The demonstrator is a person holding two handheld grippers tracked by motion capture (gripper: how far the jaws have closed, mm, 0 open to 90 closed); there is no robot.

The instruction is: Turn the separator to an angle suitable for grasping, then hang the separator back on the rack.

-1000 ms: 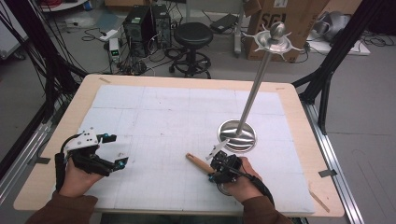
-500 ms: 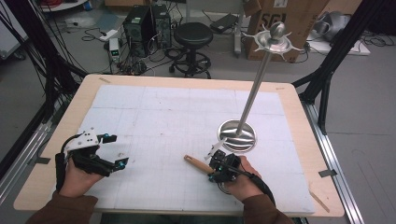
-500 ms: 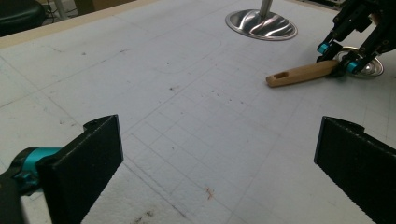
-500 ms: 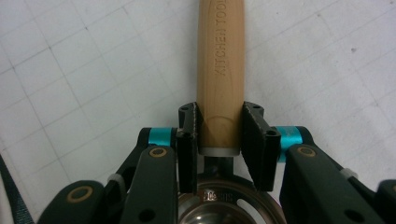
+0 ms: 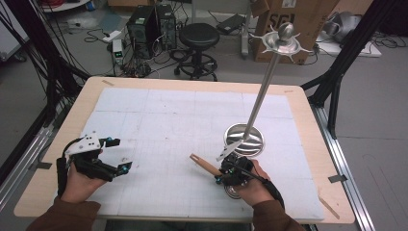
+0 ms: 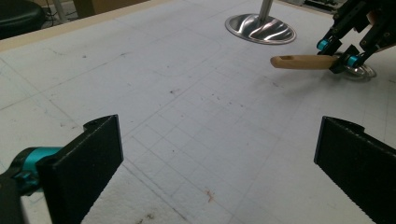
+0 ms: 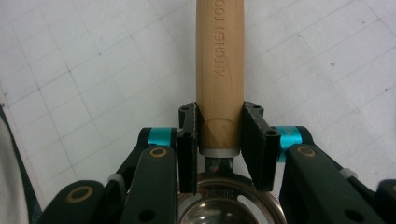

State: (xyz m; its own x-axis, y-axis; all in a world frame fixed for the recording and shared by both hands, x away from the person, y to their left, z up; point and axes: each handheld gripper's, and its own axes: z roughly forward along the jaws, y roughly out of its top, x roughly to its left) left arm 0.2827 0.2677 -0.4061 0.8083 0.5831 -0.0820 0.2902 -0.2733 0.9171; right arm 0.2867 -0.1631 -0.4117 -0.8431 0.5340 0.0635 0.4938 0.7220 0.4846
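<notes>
A kitchen tool with a wooden handle [image 7: 219, 60] and a small metal bowl [image 7: 229, 205] lies low over the white mat at the front right. My right gripper [image 7: 219, 133] is shut on the handle just above the metal collar. In the high view the handle [image 5: 204, 164] sticks out to the left of the right gripper [image 5: 221, 174]. In the left gripper view, the handle [image 6: 303, 61] and that gripper [image 6: 343, 51] are far off at the right. My left gripper [image 5: 120, 154] rests at the front left, its jaws [image 6: 219, 172] open wide with only mat between them.
A tall metal stand with a round base [image 5: 245, 139], a slanting pole [image 5: 262, 91] and a hooked top [image 5: 285, 41] rises just behind the right hand. The white gridded mat [image 5: 168, 115] covers the wooden table [image 5: 308, 125]. A stool [image 5: 198, 36], computers and a box sit on the floor beyond.
</notes>
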